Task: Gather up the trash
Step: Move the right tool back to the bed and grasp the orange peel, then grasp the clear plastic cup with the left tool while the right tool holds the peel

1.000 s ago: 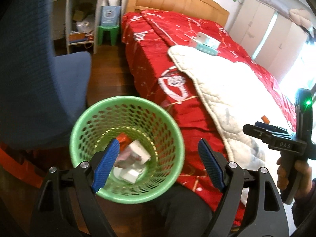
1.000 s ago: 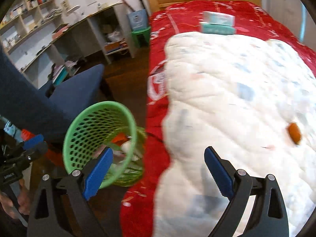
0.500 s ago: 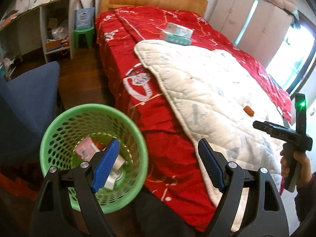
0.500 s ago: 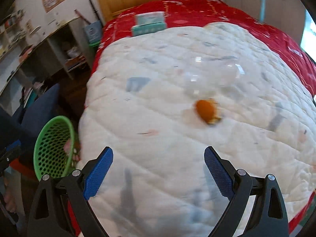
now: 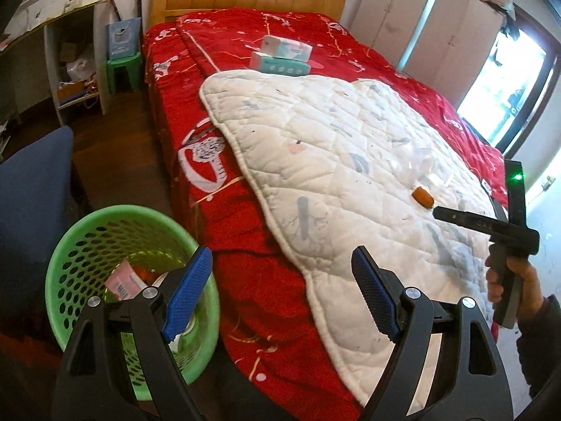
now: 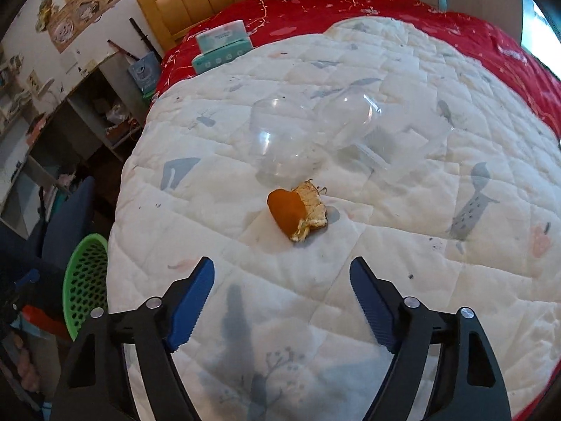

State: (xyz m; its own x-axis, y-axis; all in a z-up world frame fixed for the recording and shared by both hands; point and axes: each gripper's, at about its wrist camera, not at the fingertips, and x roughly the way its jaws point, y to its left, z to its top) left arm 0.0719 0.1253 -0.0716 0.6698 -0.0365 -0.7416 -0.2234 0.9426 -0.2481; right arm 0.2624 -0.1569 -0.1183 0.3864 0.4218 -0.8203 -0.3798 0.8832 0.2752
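Observation:
An orange peel [image 6: 298, 213] lies on the white quilt [image 6: 350, 252], a short way ahead of my open, empty right gripper [image 6: 280, 301]. A clear plastic clamshell container [image 6: 326, 133] lies open just beyond the peel. The peel also shows in the left wrist view [image 5: 422, 197], close to the right gripper's tip. My left gripper [image 5: 280, 291] is open and empty, above the bed's edge. The green mesh basket [image 5: 70, 245] stands on the floor at its lower left, holding a pink packet [image 5: 124, 283] and other trash.
Two stacked tissue boxes [image 5: 283, 56] sit on the red bedspread [image 5: 245, 280] near the headboard. A blue chair [image 5: 31, 189] stands left of the basket. Shelves [image 5: 73, 70] and a green stool [image 5: 122, 70] are against the far wall. Wardrobes [image 5: 438, 31] stand right.
Both grippers have swung from the basket toward the bed. The right gripper now hovers over the quilt near the orange peel, and the basket has slid to the left of both views.

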